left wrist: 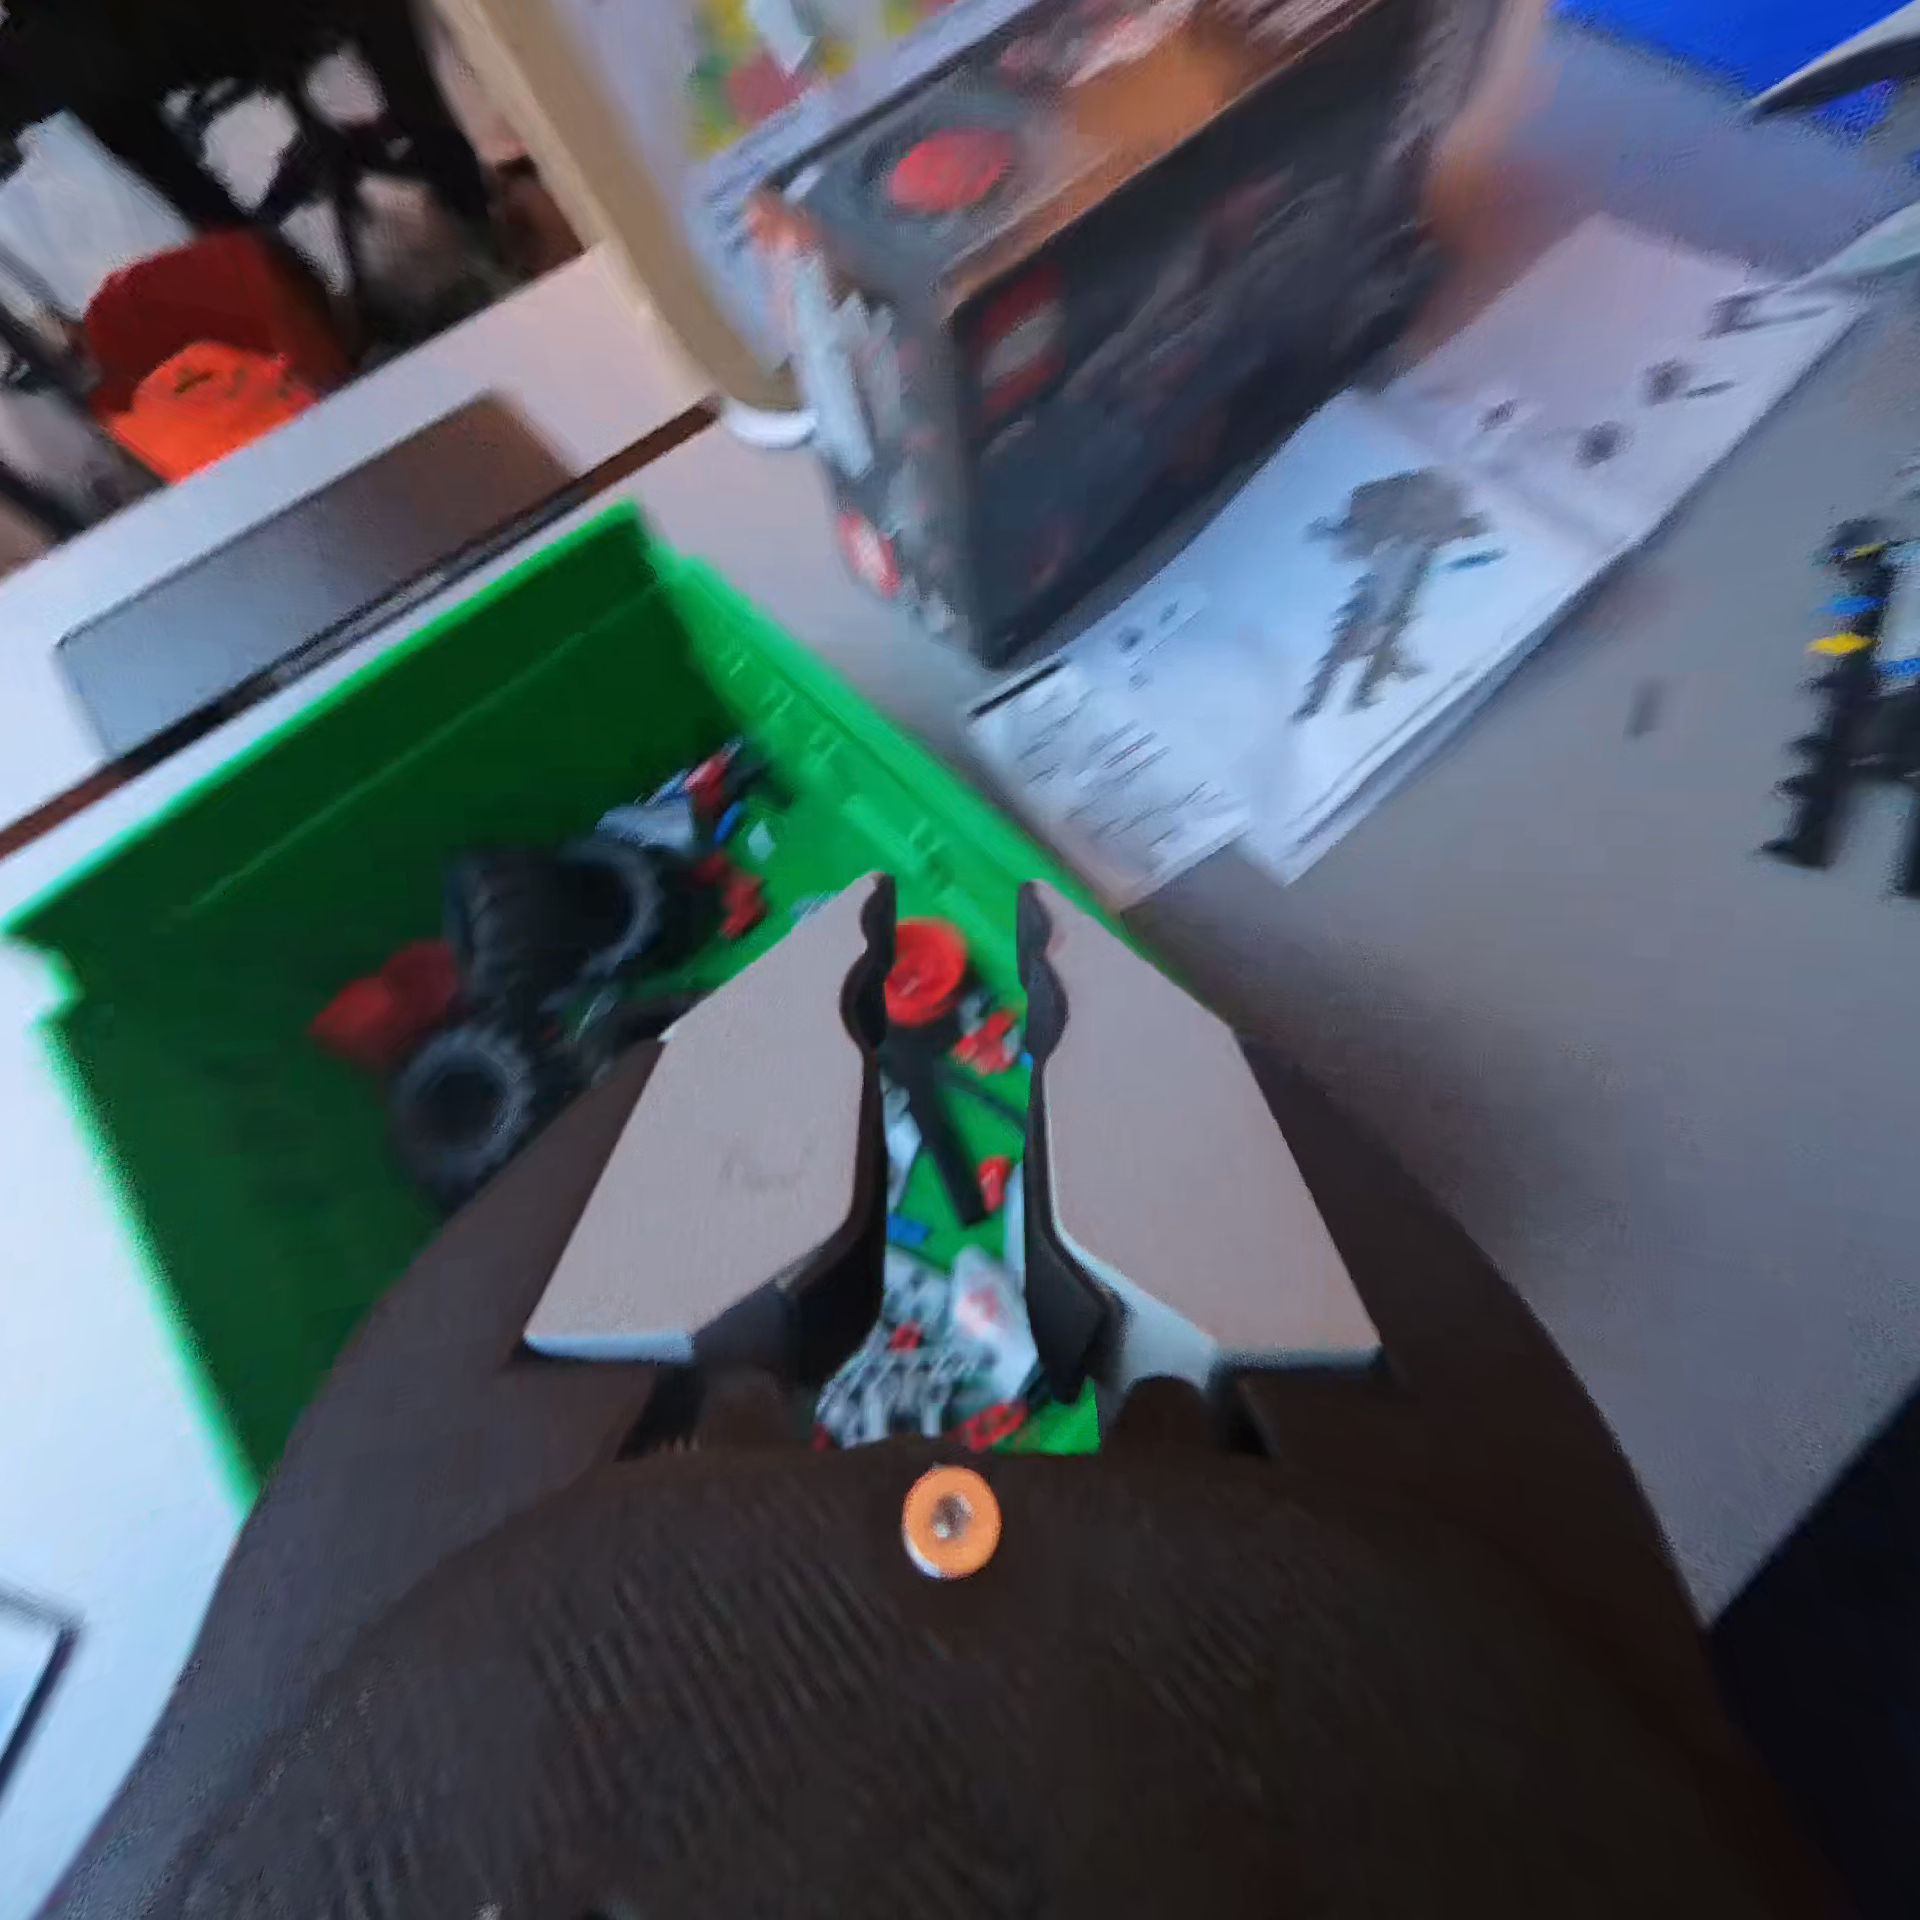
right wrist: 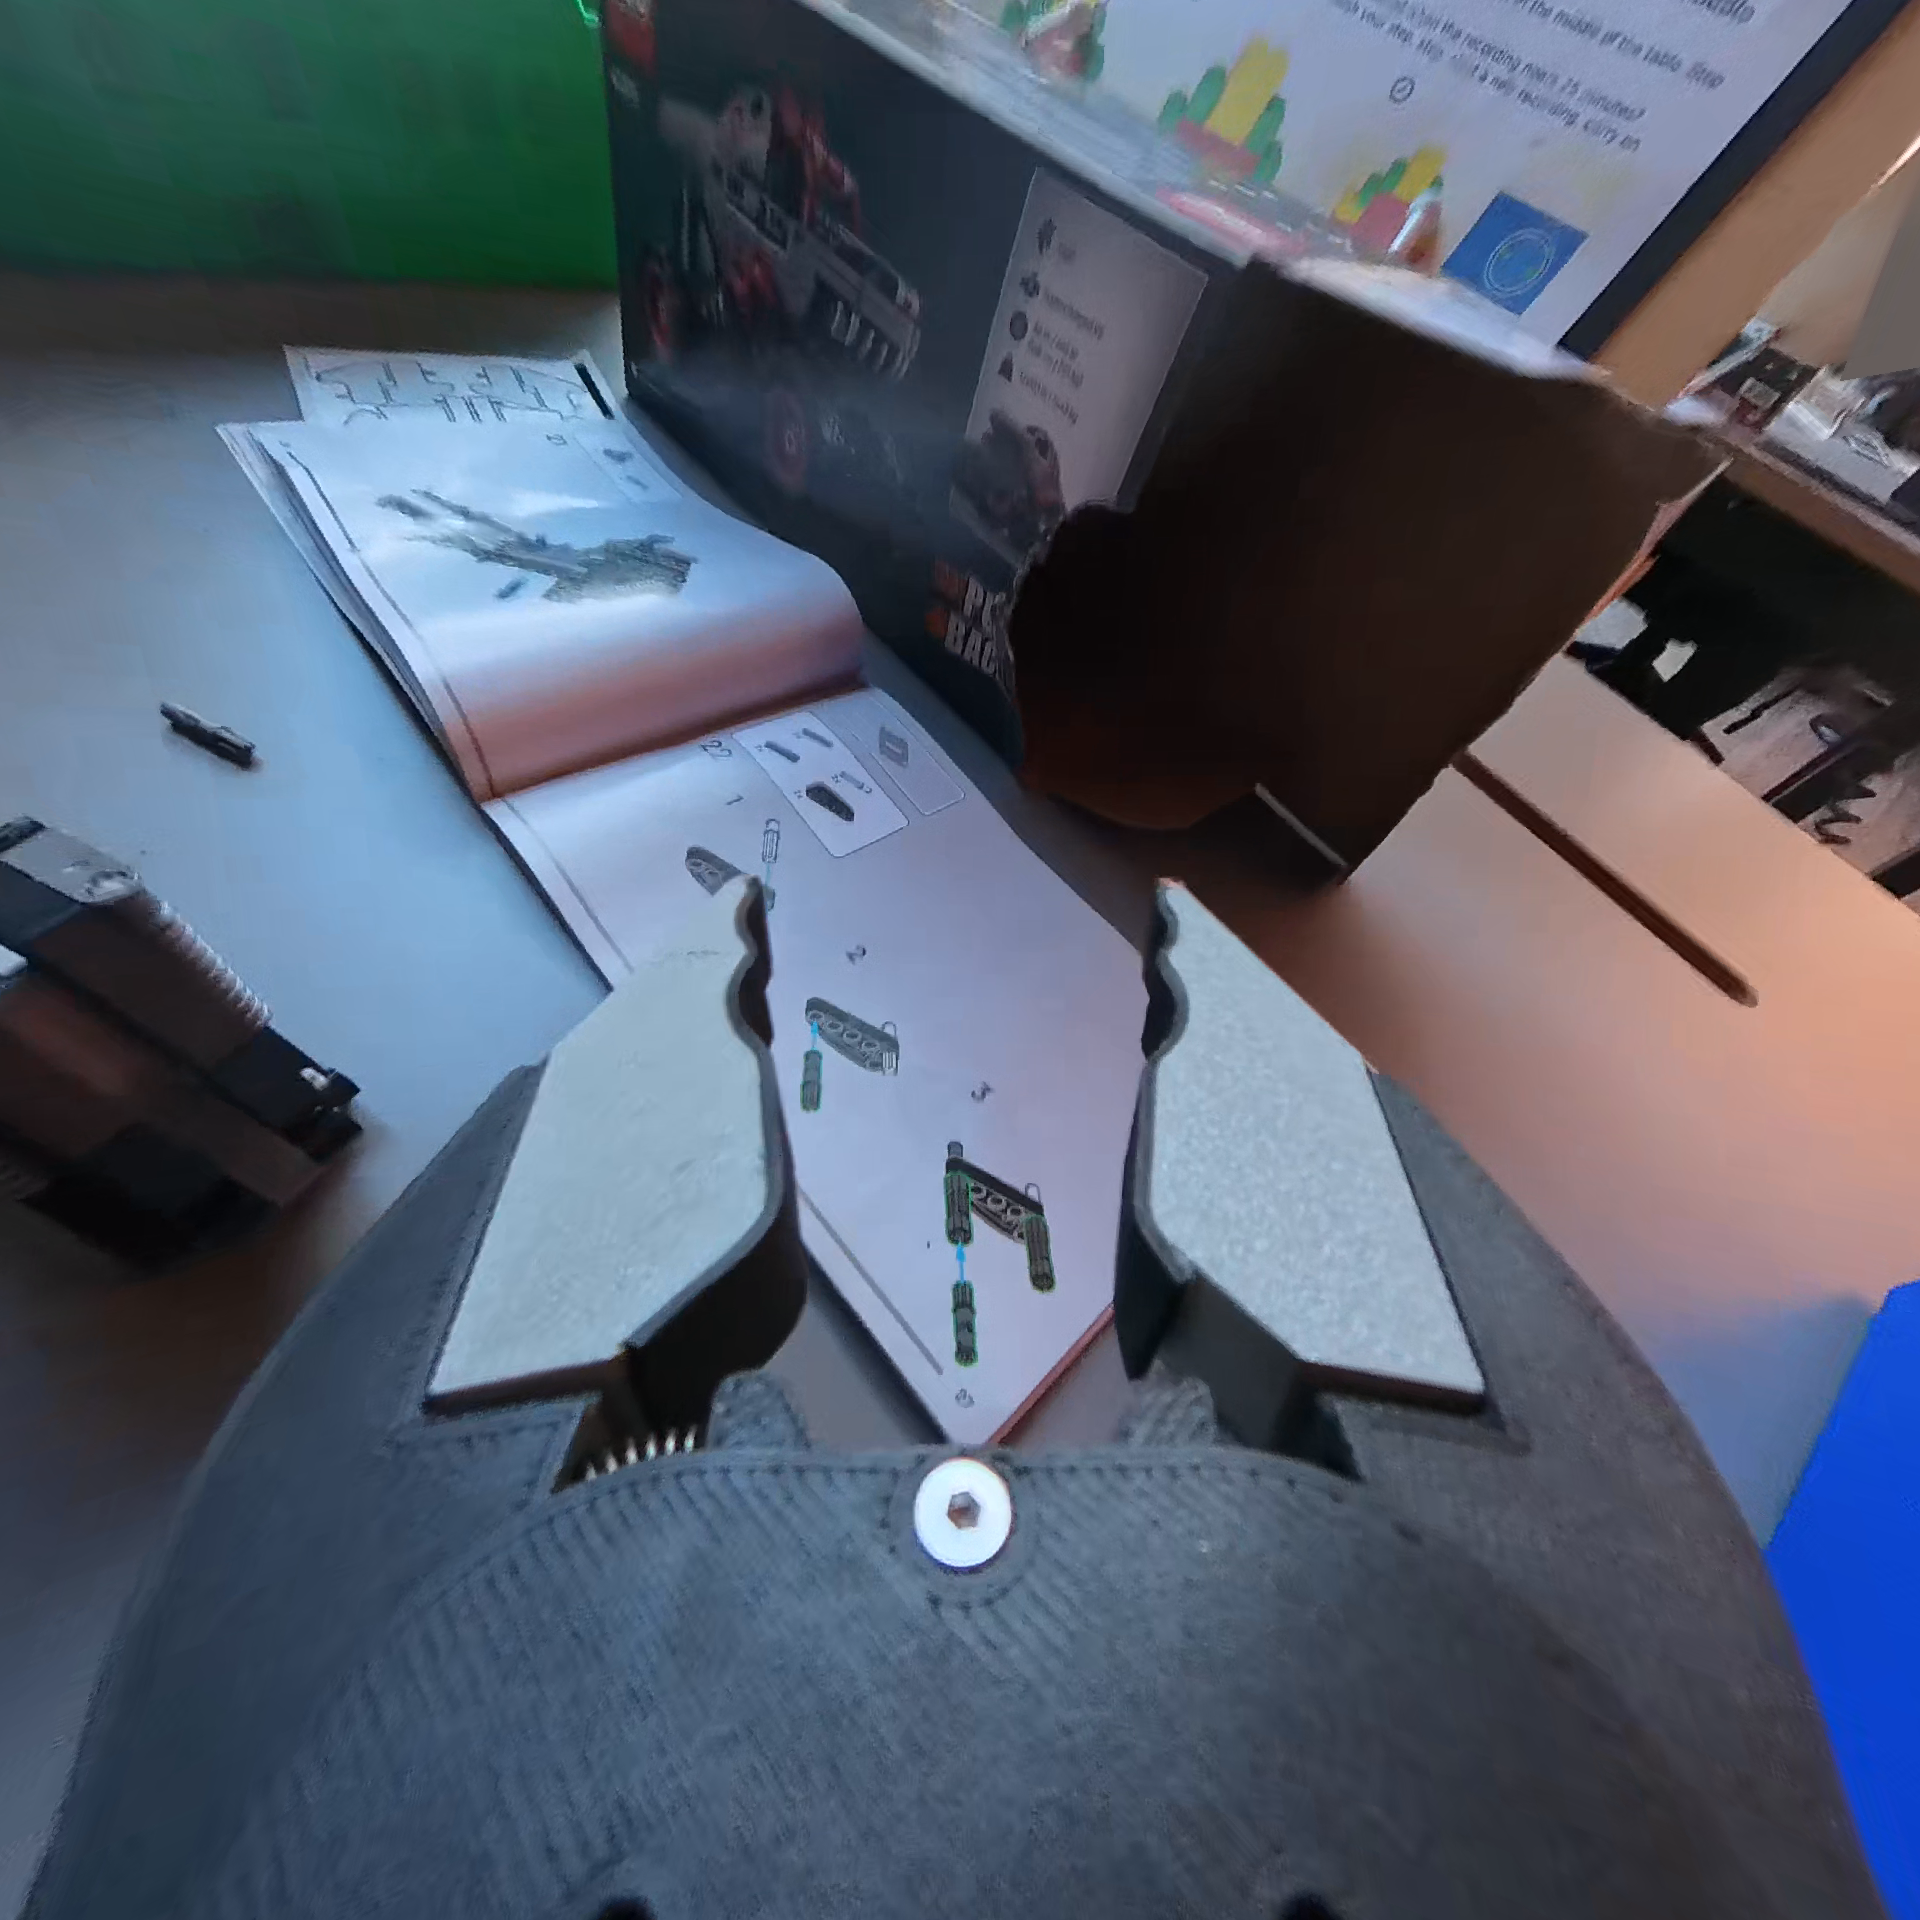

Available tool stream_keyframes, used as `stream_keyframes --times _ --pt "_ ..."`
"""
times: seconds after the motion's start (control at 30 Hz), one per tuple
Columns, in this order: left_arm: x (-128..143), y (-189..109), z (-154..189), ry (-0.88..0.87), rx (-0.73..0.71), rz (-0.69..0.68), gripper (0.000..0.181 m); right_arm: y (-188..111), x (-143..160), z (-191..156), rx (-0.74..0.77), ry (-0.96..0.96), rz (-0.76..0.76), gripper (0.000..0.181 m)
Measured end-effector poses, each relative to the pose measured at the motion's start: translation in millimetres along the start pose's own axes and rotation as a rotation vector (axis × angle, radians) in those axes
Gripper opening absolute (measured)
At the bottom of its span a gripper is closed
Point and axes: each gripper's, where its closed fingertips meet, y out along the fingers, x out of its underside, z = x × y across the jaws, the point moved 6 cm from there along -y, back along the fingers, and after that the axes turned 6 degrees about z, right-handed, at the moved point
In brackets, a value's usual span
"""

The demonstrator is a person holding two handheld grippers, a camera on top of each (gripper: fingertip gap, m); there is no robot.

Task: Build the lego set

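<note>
Overhead, the left gripper (left wrist: pixel 954 935) is hanging over a glossy green plastic bin (left wrist: pixel 436 748), its ribbed walls holding knobby black tyres (left wrist: pixel 468 1101), red hubs (left wrist: pixel 384 1003) and a litter of small grey and red pieces. Its dark, ridged printed body is filling the lower frame, and its fingers (left wrist: pixel 871 997) are standing narrowly apart with a round red piece (left wrist: pixel 923 971) showing in the gap; motion blur is hiding whether they are gripping it. Beyond the bin, a dark cardboard box (left wrist: pixel 1143 343) is standing on the smooth grey counter (left wrist: pixel 1455 1039), beside an open booklet (left wrist: pixel 1403 561).

From the right view, the right gripper (right wrist: pixel 954 935) is hovering over the booklet (right wrist: pixel 914 1039), whose matte pages are lying curved at the spine. Its fingers (right wrist: pixel 753 966) are spread wide and holding nothing. A black ribbed assembly (right wrist: pixel 156 1039) is sitting on the counter (right wrist: pixel 312 852) at left, with a short black pin (right wrist: pixel 208 735) lying apart from it. The box (right wrist: pixel 935 364) is showing a torn flap, and a screen (right wrist: pixel 1507 125) is standing behind it.
</note>
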Motion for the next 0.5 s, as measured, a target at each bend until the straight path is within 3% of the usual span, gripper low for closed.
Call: stream_keyframes --times 0.03,0.23,0.33,0.5 --pt "13 -5 -12 -0.016 -0.026 -0.025 0.022 -1 -2 0 0.009 -0.003 0.019 0.068" --pt "62 -33 -49 -0.058 -0.100 -0.245 0.026 0 1 12 0.054 -0.002 0.011 0.066" --pt "79 -32 -57 -0.033 -0.082 -0.469 0.027 1 7 17 0.061 0.027 -0.004 0.065" --pt "85 -23 -84 0.102 -0.210 -0.706 0.018 0 12 20 0.092 0.038 -0.016 0.064"
